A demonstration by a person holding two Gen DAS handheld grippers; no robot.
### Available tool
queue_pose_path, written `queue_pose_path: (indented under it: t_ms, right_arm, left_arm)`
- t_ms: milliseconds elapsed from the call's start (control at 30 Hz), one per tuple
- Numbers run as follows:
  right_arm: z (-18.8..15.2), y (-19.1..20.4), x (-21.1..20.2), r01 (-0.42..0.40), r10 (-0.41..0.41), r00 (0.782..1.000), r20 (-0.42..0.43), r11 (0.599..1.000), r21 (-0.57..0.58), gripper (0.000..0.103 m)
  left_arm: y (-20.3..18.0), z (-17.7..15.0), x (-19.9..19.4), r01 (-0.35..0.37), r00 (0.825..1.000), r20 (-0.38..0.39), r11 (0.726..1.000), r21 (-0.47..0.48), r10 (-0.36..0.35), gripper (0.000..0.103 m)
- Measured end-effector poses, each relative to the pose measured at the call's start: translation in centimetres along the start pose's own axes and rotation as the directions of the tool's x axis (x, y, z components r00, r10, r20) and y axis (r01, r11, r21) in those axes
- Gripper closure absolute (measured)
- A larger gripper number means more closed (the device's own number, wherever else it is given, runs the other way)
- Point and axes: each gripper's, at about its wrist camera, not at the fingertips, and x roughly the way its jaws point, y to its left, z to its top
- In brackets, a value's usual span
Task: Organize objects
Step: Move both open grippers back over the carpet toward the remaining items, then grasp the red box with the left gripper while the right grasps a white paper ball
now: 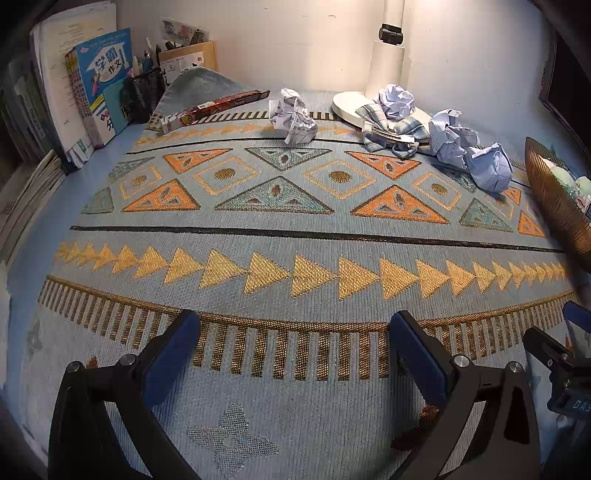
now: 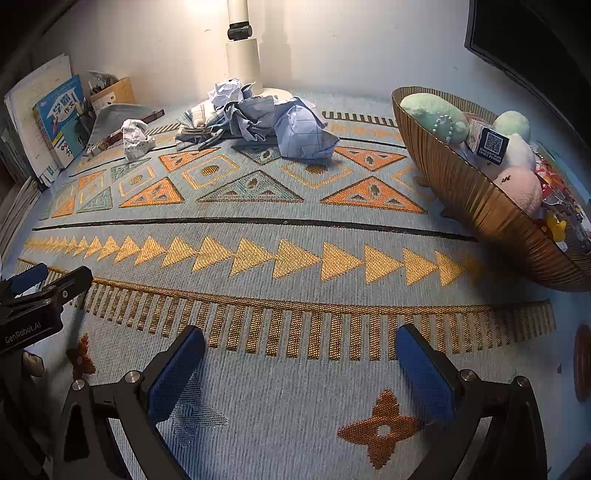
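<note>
wall (image 1: 295,44): off-white, scuffed, warm light pooled at centre | tabletop (image 2: 258,387): covered by blue woven cloth with orange/gold triangle bands | lamp post (image 1: 388,62): white, round base, at back wall | books (image 1: 74,92): stacked upright, back left | dark monitor edge (image 2: 524,33): far right

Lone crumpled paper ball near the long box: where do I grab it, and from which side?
Grip the crumpled paper ball across its bulging middle, coming from the near side and above. It sits apart from the long box, so open jaws likely fit either flank.
</note>
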Motion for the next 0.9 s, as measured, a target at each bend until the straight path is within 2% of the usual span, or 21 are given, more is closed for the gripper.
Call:
queue_pose_path:
  t_ms: [567,700,767,833,900]
  right_arm:
    - [0.3,0.1,0.2,0.006,-0.006,1.0,-0.006,1.0,0.0,0.0]
    - [0.6,0.3,0.3,0.002,-0.002,1.0,-0.028,1.0,-0.012,0.0]
    - [1.3,0.8,0.2,-0.051,0.051,0.998,-0.034,0.999,-0.008,0.001]
    - [2.7,2.4,-0.2,-0.168,0.168,0.986,-0.019,0.986,-0.018,0.015]
    - [4.9,5.1,-0.4,-0.221,0.223,0.975,0.017,0.973,-0.059,0.015]
  left_arm:
    - [0.1,0.0,0.0,0.005,1.0,-0.006,1.0,0.006,-0.005,0.0]
    - [0.7,1.1,0.3,0.079,0.995,-0.071,0.992,0.096,-0.072,0.0]
    - [2.2,2.3,0.1,0.058,0.998,-0.037,0.993,0.105,-0.054,0.0]
    - [4.3,4.3,-0.1,0.017,1.0,0.009,0.994,0.11,-0.018,0.0]
    - [6.7,7.0,0.2,-0.01,0.999,0.05,0.995,0.103,0.005,0.001]
